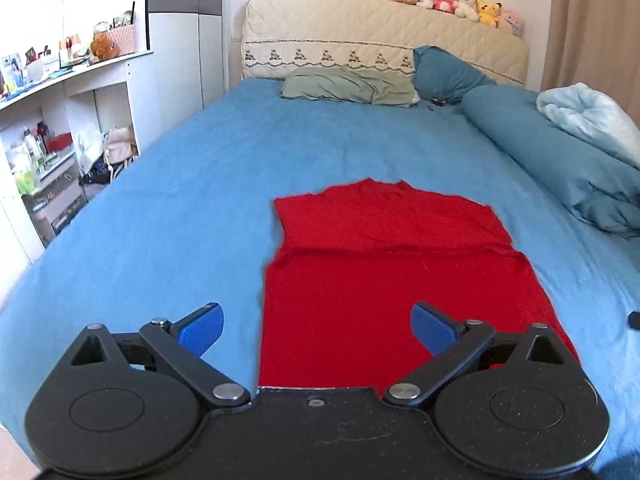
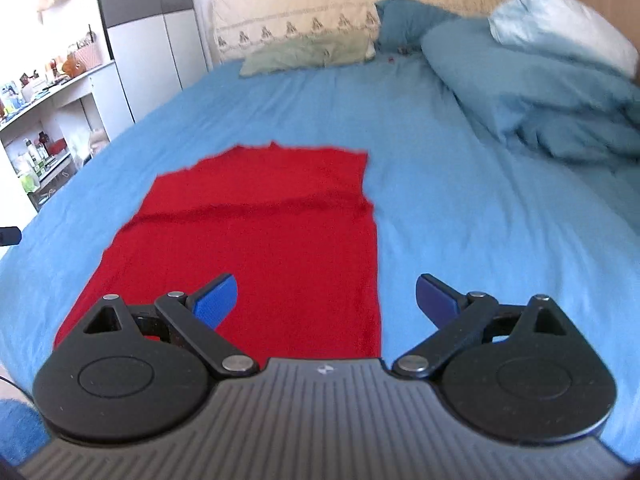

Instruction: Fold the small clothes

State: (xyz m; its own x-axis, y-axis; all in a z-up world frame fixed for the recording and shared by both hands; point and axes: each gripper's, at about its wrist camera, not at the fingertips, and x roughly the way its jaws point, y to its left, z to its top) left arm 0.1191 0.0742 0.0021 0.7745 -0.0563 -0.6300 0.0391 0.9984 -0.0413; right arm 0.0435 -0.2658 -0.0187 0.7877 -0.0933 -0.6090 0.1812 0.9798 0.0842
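Shirt lying flat mid-bed, sides looking already folded in, making a long strip. Left tongs and right tongs both gaping, holding nothing, hovering over near hem. Probably needing near-to-far fold yet.

A flat red knitted garment lies on the blue bedsheet, sleeves folded in. The left gripper hovers at the garment's near edge, blue-padded fingers spread wide, holding nothing.
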